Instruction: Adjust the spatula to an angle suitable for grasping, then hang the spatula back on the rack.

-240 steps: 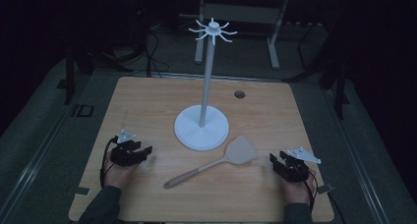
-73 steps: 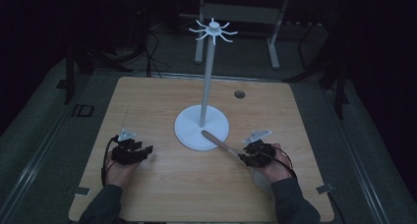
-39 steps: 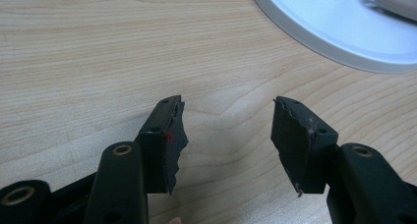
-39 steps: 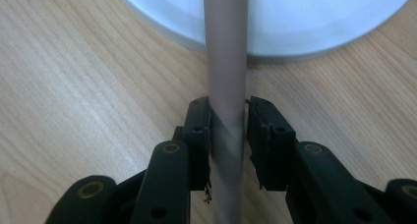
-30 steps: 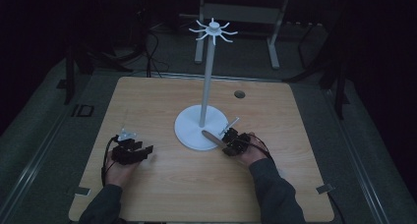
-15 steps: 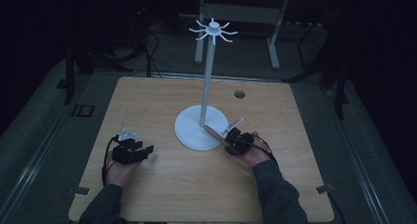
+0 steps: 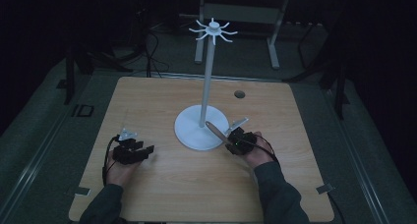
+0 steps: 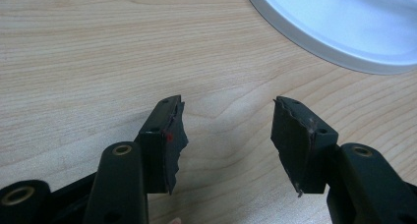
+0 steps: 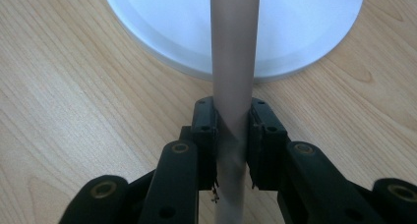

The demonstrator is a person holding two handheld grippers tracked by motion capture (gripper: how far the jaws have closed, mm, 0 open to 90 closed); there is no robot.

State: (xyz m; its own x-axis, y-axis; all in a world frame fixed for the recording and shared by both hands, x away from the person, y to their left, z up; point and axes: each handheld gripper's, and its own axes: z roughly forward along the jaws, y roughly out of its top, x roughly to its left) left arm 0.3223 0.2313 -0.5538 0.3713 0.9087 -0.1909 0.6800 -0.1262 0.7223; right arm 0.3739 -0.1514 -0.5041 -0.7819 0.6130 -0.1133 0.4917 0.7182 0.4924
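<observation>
Where the right hand-held gripper meets the spatula handle, its two black jaws are pressed against either side of the pale, round shaft, clamped on it with no gap showing. In the right gripper view the handle runs straight up between the jaws and crosses in front of the white round base of the stand. From the high view the same right hand-held gripper sits just beside the near right edge of the stand base, and the spatula handle slants up and to the left over that edge (whether it touches the base cannot be told). The spatula's blade is hidden behind the gripper and hand.

Well apart on the left, the left hand-held gripper rests low over the tabletop, its jaws spread wide with only bare wood between them; in its own view the left hand-held gripper holds nothing, and the stand base lies ahead to the right.

Rising from the base, a thin white pole carries a ring of hooks at its top.
</observation>
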